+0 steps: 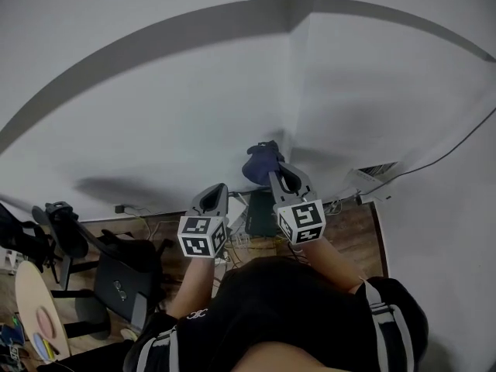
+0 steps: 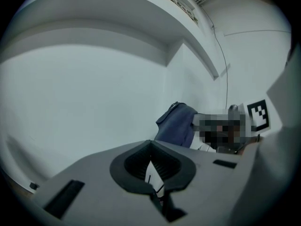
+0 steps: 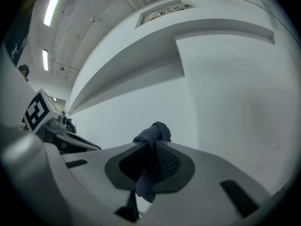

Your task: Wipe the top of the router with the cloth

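Crumpled blue cloth (image 3: pixel 154 133) btw ribbed pads (image 3: pixel 167 161)

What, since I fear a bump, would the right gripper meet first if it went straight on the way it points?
Probably the white wall, near its corner; the blue cloth in the right gripper would touch first. Depth is unclear.
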Motion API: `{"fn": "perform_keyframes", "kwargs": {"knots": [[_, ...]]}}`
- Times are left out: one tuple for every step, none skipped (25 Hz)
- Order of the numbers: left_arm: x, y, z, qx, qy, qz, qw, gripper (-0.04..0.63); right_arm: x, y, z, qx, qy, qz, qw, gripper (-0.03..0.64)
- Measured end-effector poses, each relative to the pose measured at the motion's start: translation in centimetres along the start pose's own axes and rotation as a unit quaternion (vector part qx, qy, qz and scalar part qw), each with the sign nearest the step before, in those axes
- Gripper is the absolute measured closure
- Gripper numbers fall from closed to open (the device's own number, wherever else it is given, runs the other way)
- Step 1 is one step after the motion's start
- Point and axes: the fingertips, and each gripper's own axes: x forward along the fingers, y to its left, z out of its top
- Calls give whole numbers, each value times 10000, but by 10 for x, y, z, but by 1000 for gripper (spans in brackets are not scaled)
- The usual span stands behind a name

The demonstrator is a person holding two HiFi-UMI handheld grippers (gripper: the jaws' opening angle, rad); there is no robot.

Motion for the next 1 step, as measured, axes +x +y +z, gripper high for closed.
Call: {"fn": "perform_keyframes", "kwargs": {"knots": [[17, -20, 15, -7, 1, 3, 10000, 597, -2, -28, 11, -7, 3, 23, 10000, 597]]}}
